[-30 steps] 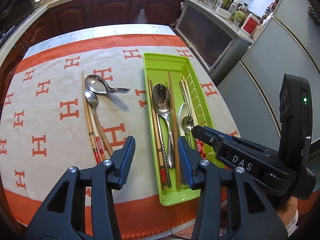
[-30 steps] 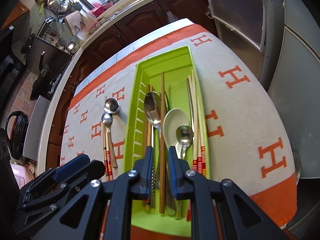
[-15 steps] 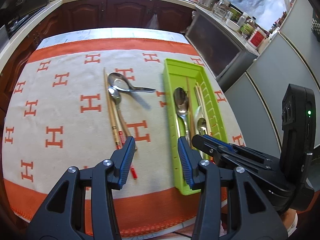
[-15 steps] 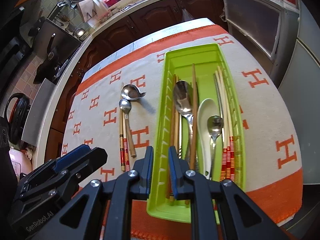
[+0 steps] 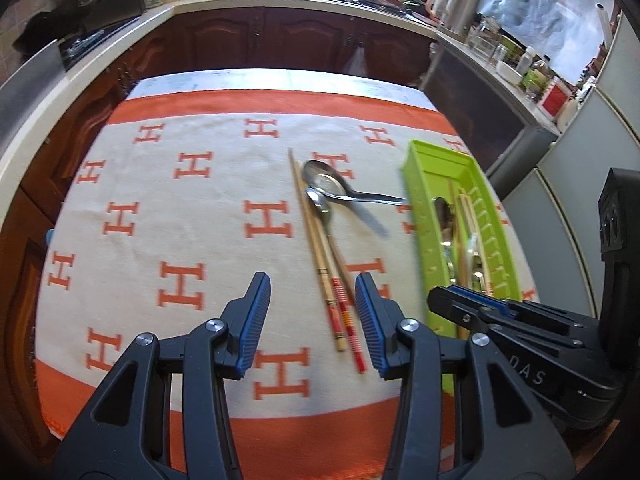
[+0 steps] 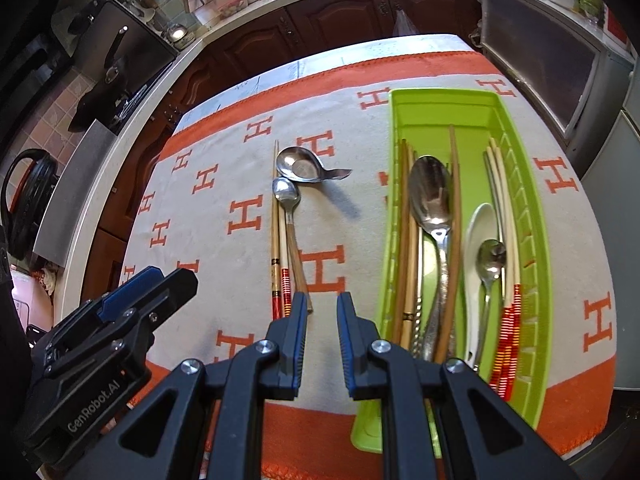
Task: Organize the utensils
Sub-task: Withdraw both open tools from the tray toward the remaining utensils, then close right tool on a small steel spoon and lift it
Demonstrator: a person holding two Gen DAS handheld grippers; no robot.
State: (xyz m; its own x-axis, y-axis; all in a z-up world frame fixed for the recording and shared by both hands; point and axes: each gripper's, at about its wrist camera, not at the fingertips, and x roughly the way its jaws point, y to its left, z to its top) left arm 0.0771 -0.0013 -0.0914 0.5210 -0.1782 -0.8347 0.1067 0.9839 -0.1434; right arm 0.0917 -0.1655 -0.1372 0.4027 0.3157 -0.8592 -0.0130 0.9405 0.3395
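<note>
A green tray [image 6: 534,216] lies on the right of the cloth. In it are a large metal spoon [image 6: 430,192], a white spoon [image 6: 480,224], a small spoon [image 6: 492,252] and several chopsticks. Left of the tray, loose on the cloth, lie a pair of chopsticks [image 5: 324,264], a wide steel spoon [image 5: 324,182] and a wooden-handled spoon [image 5: 320,202]. My left gripper [image 5: 312,292] is open wide above the chopsticks' near ends, with nothing held. My right gripper [image 6: 322,304] hovers between the loose utensils and the tray. Its jaws stand narrowly apart and hold nothing.
The table wears a white cloth with orange H marks and an orange border [image 5: 280,424]. Dark wooden cabinets [image 5: 280,40] run behind the table and along its left. A grey appliance [image 6: 560,72] stands close on the right. The other gripper's body [image 5: 560,344] sits right of my left one.
Both grippers have moved left, away from the tray. The left one now hangs over the loose chopsticks, and the right one has left the tray for the cloth beside it. Jaw widths look unchanged.
</note>
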